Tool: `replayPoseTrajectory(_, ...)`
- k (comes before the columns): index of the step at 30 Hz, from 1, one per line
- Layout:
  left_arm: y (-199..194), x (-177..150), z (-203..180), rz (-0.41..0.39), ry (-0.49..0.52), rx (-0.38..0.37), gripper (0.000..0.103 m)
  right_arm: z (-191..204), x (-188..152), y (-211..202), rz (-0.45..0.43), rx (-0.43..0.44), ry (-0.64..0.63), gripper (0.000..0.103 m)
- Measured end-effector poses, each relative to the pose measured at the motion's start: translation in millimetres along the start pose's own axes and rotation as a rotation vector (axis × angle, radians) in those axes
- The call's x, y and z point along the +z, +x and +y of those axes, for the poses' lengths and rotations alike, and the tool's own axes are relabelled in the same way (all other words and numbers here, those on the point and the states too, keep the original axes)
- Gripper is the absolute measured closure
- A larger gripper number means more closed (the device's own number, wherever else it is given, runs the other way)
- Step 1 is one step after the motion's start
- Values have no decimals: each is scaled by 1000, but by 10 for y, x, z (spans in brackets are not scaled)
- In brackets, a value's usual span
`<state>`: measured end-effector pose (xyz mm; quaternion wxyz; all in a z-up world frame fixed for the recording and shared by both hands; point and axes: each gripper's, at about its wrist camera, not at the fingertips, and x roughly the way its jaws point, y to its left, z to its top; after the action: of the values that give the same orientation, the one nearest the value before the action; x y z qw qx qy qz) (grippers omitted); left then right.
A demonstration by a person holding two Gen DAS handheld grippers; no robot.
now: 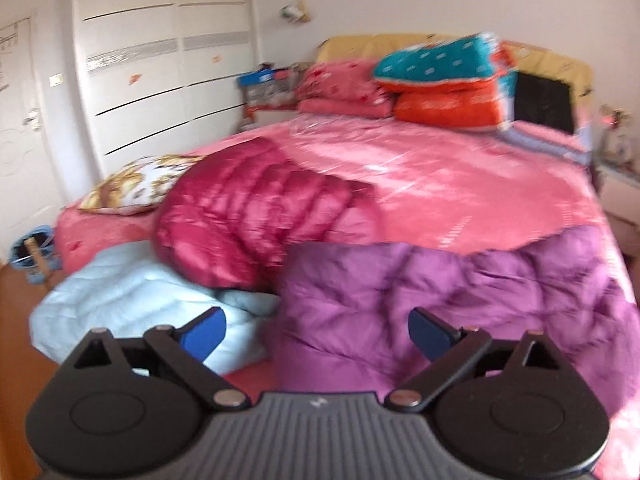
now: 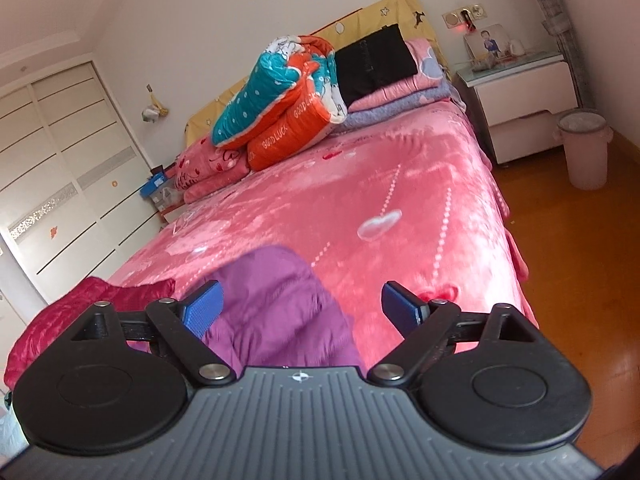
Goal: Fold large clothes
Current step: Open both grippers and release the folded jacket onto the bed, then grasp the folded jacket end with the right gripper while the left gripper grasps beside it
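A purple quilted down jacket (image 1: 460, 300) lies folded on the near part of the pink bed (image 1: 440, 176). My left gripper (image 1: 318, 334) is open above its left edge, with nothing between the blue pads (image 1: 208, 332). Left of the purple jacket lie a crimson puffer jacket (image 1: 256, 212) and a pale blue one (image 1: 132, 300). In the right wrist view the purple jacket (image 2: 276, 304) sits under my right gripper (image 2: 302, 308), which is open and empty. The crimson jacket (image 2: 80, 308) shows at the left, on the pink bed (image 2: 360, 200).
A patterned pillow (image 1: 136, 184) lies at the bed's left corner. Folded quilts (image 2: 280, 100) and pink pillows (image 2: 208, 168) are stacked at the headboard. A white wardrobe (image 1: 160, 60) stands to the left. A nightstand (image 2: 524, 92) and a bin (image 2: 584, 148) stand on the wooden floor at the right.
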<state>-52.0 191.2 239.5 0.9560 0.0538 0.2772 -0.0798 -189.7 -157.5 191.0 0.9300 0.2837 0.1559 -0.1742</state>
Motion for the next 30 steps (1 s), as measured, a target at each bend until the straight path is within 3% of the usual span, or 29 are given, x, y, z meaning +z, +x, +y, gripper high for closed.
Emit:
replayPoseTrajectory(5, -126, -447, -453, -67, 72, -90, 6, 78, -270, -37, 25, 10, -78, 0)
replayPoseTrajectory(10, -36, -729, -924, -100, 170, -142, 11, 326, -560, 105, 46, 80, -299, 0)
replayPoseTrajectory(18, 320, -628, -1324, -124, 261, -206, 13, 675, -765, 444, 66, 188, -529, 0)
replayPoseTrajectory(21, 474, -593, -1379, -116, 266, -212, 18, 733, -769, 561, 67, 217, -569, 0)
replayPoseTrajectory(30, 963, -420, -1349, -88, 221, -194, 18, 991, -750, 1005, 104, 267, -698, 0)
